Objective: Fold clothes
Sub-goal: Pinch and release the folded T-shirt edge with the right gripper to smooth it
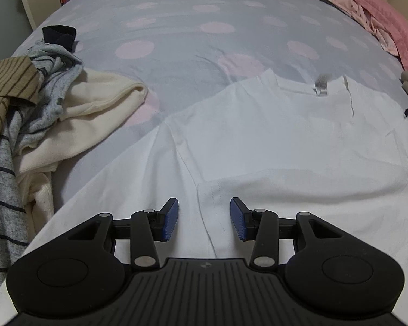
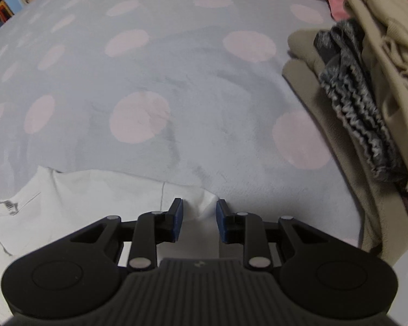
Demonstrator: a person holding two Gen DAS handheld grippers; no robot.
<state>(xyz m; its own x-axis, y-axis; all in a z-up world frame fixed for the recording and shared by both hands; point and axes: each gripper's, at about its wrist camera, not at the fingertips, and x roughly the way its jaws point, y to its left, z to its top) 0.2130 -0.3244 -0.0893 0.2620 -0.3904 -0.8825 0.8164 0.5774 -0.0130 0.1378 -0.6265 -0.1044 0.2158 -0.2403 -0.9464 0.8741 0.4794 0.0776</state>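
The white T-shirt (image 1: 258, 135) lay spread flat on the bed (image 1: 190, 27), collar toward the far side, with one fold already showing across its lower body. The left tool (image 1: 204, 218) hung over the shirt's near portion, its blue pads apart and bracketing a seam line without pressing on the cloth. The right tool (image 2: 196, 221) stood at the shirt's far edge (image 2: 201, 202), where a small ridge of fabric rose between the pads; its jaws were partly apart, and whether the pads already pinched that ridge could not be told from either view.

Judged procedure for the step in hand: seat each pad pair fully across the cloth edge before closing, so that every layer meant to travel is captured. Lift only enough to clear the bed, then carry both grasp points together to keep the fold line straight.

Unfolded garments were heaped at the left (image 1: 40, 108), and a tan and grey stack (image 2: 367, 95) lay at the right; the fold should be kept clear of both.
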